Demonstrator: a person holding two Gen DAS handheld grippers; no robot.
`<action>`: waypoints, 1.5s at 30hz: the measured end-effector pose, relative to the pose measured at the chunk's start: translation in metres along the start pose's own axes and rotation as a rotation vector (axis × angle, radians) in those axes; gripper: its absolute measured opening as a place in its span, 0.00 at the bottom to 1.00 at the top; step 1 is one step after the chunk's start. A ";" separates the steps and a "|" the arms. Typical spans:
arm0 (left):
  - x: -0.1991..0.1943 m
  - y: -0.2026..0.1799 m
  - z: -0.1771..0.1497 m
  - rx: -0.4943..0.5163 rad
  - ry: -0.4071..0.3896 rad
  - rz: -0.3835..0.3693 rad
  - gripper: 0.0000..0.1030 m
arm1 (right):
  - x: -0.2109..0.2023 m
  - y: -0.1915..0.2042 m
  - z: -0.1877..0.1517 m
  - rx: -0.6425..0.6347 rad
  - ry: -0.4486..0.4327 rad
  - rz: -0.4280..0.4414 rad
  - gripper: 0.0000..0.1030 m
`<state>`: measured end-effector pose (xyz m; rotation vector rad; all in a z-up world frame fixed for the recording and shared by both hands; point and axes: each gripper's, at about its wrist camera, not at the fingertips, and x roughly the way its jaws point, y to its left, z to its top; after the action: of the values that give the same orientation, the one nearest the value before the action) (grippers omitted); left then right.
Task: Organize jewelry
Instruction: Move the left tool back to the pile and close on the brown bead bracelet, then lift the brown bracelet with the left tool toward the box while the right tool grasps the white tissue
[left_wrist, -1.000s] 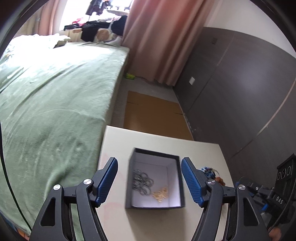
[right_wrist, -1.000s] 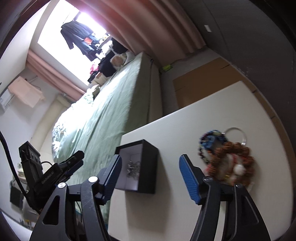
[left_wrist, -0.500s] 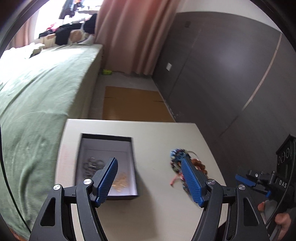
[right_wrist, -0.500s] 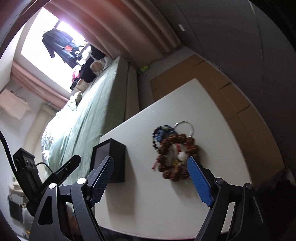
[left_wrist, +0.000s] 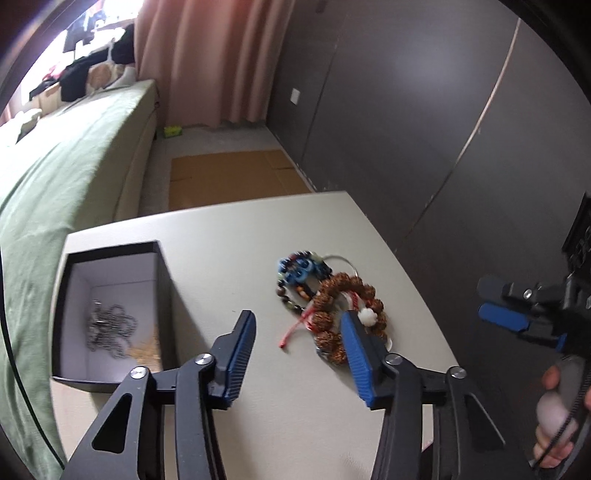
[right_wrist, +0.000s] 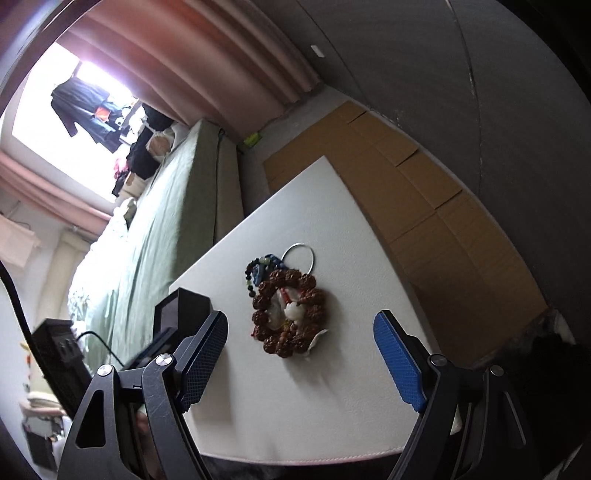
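Your left gripper (left_wrist: 299, 354) has just been closing, half open and empty; the right (right_wrist: 301, 360) gapes empty. The tangled bracelets (left_wrist: 332, 306) may snag together, missing the box (left_wrist: 162, 280).

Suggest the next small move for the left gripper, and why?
Probably lower the left gripper onto the brown wooden-bead bracelet and close on it. Its jaws have just been closing but hold nothing, its right finger overlaps the pile in this view, and the black open box already holds a silver chain.
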<state>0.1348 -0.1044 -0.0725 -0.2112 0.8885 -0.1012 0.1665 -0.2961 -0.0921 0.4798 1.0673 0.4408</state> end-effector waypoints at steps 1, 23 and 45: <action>0.004 -0.002 -0.001 0.005 0.005 0.004 0.45 | 0.000 -0.001 0.001 0.001 0.000 -0.004 0.80; 0.069 -0.015 -0.009 -0.013 0.093 -0.016 0.20 | 0.007 -0.010 0.013 0.007 0.019 -0.023 0.80; -0.033 0.003 0.006 -0.015 -0.104 -0.097 0.19 | 0.030 0.001 0.003 -0.022 0.059 -0.039 0.64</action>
<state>0.1184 -0.0946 -0.0445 -0.2713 0.7760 -0.1721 0.1816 -0.2792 -0.1115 0.4282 1.1257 0.4337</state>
